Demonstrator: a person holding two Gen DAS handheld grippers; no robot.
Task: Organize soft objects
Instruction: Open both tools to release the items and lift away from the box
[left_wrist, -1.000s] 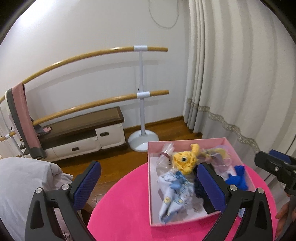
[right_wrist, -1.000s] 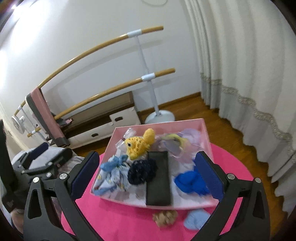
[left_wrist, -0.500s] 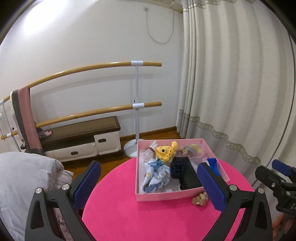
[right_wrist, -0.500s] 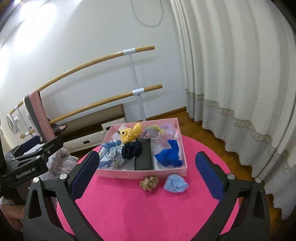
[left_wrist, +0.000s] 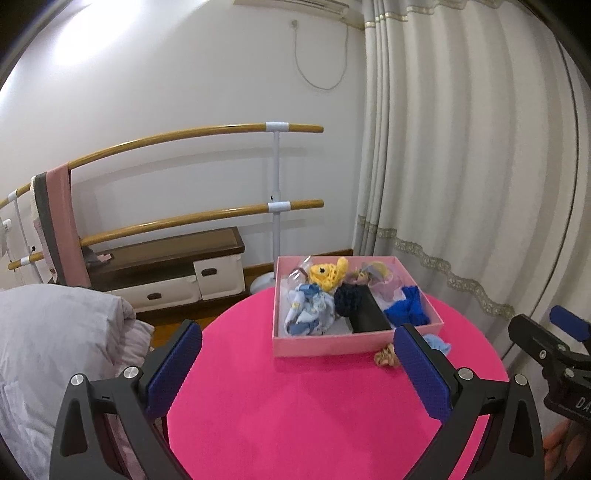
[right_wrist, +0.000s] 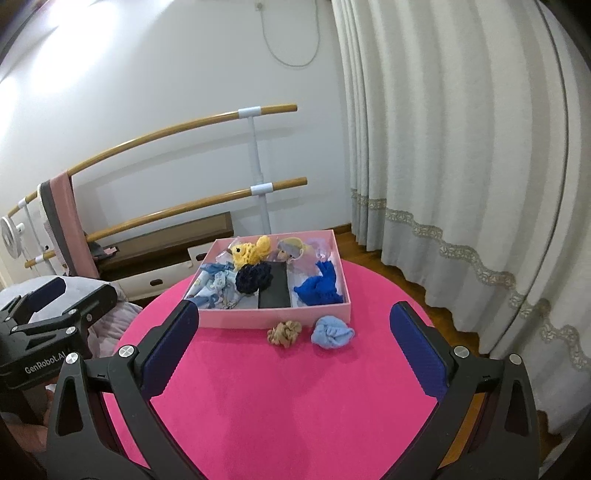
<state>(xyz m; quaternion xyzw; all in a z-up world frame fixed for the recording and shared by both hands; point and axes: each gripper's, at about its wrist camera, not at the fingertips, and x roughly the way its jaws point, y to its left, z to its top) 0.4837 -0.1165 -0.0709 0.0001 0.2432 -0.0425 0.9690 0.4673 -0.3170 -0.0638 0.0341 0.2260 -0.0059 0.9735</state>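
**Desk:** While both grippers hover above the round pink worktop (right_wrist: 280, 406), where do the loose items lie?

**Photographer:** Two soft pieces sit outside the pink box (right_wrist: 273, 314), just beside its near wall: a tan scrunchie (right_wrist: 284, 332) and a light blue scrunchie (right_wrist: 331, 331). The box already carries a yellow knitted toy (right_wrist: 248, 254), a dark navy scrunchie (right_wrist: 253, 278) and a royal blue knit piece (right_wrist: 319, 286).

**Desk:** Which gripper is better placed?

**Photographer:** The right gripper (right_wrist: 293, 347), jaws spread wide and empty, frames both pieces straight ahead between its fingers. From the left gripper (left_wrist: 297, 365), equally wide and empty, they lie off to the right, the tan one partly hidden behind its right finger. The right looks nearer, likely needing a short forward reach and descent.
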